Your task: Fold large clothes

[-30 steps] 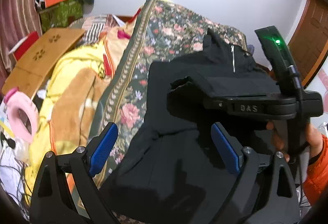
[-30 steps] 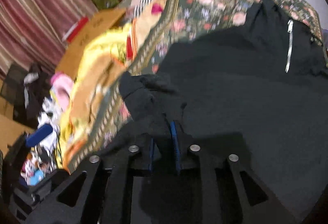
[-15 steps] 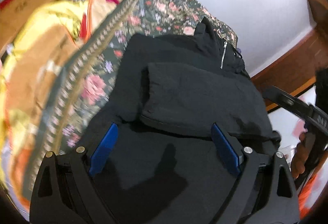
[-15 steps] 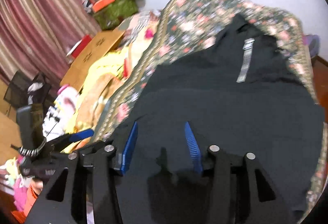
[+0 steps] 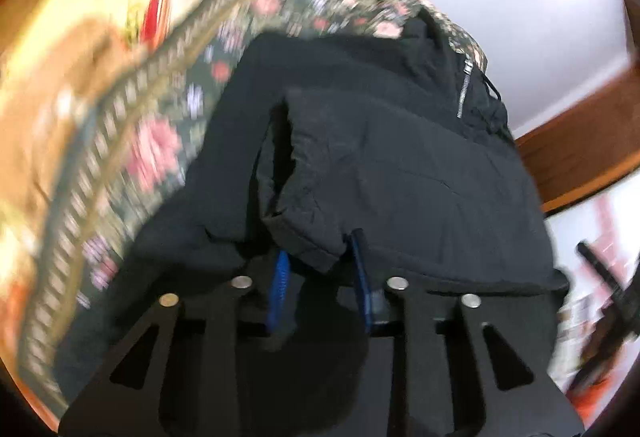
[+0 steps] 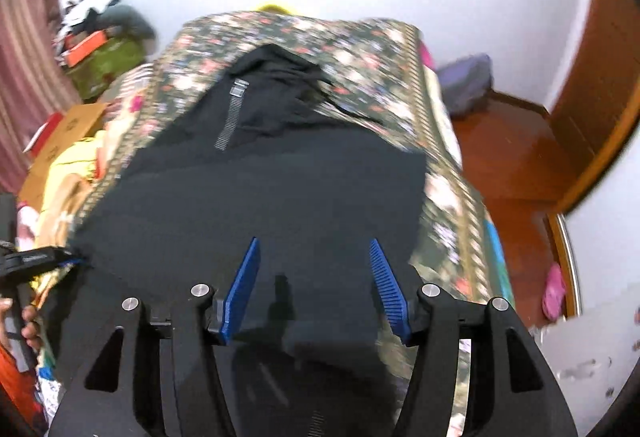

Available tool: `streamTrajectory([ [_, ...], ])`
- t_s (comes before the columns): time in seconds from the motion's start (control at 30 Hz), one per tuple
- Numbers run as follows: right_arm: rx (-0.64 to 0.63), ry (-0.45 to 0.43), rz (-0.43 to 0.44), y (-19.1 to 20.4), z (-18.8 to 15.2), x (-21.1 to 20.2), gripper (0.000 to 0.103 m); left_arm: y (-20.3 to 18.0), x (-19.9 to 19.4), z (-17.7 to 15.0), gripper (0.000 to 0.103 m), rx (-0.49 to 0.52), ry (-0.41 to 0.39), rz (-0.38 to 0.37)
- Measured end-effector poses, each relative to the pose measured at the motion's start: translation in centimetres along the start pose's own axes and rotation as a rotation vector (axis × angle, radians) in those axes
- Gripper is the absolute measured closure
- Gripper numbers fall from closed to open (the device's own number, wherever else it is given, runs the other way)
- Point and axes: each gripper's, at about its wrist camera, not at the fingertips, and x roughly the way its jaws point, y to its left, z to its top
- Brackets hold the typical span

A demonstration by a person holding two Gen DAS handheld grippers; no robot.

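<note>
A black zip jacket (image 5: 400, 165) lies spread on the floral bedspread (image 5: 160, 141), its sleeve folded across the body. My left gripper (image 5: 319, 249) is closing, and the sleeve's cuff (image 5: 308, 237) sits between its blue pads, which touch the cloth on both sides. In the right wrist view the jacket (image 6: 260, 197) fills the middle, zip (image 6: 232, 117) towards the far end. My right gripper (image 6: 314, 243) hangs over the jacket's near part, its jaws opening wide, with nothing between them. The left gripper (image 6: 36, 259) shows at that view's left edge.
A yellow and orange blanket (image 5: 60, 69) and a cardboard box (image 6: 68, 129) lie left of the bedspread. Wooden floor (image 6: 512, 157) and a door (image 6: 600, 85) are to the right. A person's hand (image 6: 28, 325) is at the left edge.
My right gripper let go of the sleeve, opened and swung to the right. My left gripper dropped towards the folded sleeve and its jaws closed in on the cuff.
</note>
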Motion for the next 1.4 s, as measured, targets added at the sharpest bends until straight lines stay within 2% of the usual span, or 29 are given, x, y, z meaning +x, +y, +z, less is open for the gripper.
streamTrajectory([
  [0.03, 0.010, 0.006, -0.006, -0.8, -0.2, 0.0, 0.050, -0.6, -0.4, -0.1, 0.082, 0.037, -0.020, 0.031],
  [0.1, 0.028, 0.004, -0.012, -1.6, -0.4, -0.4, 0.050, -2.6, -1.6, -0.3, 0.084, 0.133, -0.076, 0.107],
  [0.17, 0.047, -0.012, -0.010, -2.4, -0.5, -1.0, 0.050, -4.3, -2.8, 0.0, 0.087, 0.199, -0.134, 0.146],
  [0.23, 0.064, -0.031, 0.001, -3.0, -0.5, -1.7, 0.050, -5.6, -4.2, 0.9, 0.087, 0.236, -0.177, 0.138],
  [0.33, 0.074, -0.059, 0.019, -3.3, -0.2, -2.5, 0.050, -7.0, -6.5, 2.9, 0.088, 0.261, -0.229, 0.068],
  [0.43, 0.091, -0.059, 0.047, -3.5, -0.2, -2.3, 0.050, -8.0, -8.9, 4.6, 0.089, 0.296, -0.323, 0.072],
  [0.53, 0.090, -0.026, 0.076, -3.0, -0.5, -1.3, 0.050, -7.8, -9.5, 5.9, 0.089, 0.307, -0.358, 0.083],
  [0.63, 0.068, 0.011, 0.077, -2.1, -1.1, -0.2, 0.050, -6.9, -8.2, 6.4, 0.089, 0.304, -0.341, 0.100],
  [0.8, 0.047, 0.093, 0.072, -0.8, -2.3, 2.3, 0.050, -3.7, -3.1, 5.9, 0.089, 0.258, -0.221, 0.131],
  [0.9, 0.048, 0.108, 0.062, -0.3, -2.7, 3.0, 0.050, -0.7, 0.4, 5.1, 0.088, 0.185, -0.109, 0.094],
  [1.03, 0.042, 0.110, 0.054, -0.3, -2.3, 2.8, 0.048, 1.1, 2.7, 3.3, 0.085, 0.158, -0.024, 0.056],
  [1.13, 0.043, 0.111, 0.054, -0.3, -1.9, 2.8, 0.048, 0.9, 2.5, 2.5, 0.079, 0.213, -0.001, 0.082],
  [1.23, 0.046, 0.099, 0.061, -0.2, -1.0, 2.4, 0.048, 0.2, 1.9, 2.5, 0.067, 0.280, 0.025, 0.144],
  [1.3, 0.048, 0.072, 0.073, -0.3, -0.1, 1.6, 0.048, -0.3, 1.2, 2.7, 0.063, 0.321, 0.035, 0.176],
  [1.4, 0.042, 0.021, 0.081, -0.3, 1.5, 0.3, 0.048, -1.1, -0.7, 3.7, 0.053, 0.350, 0.006, 0.192],
])
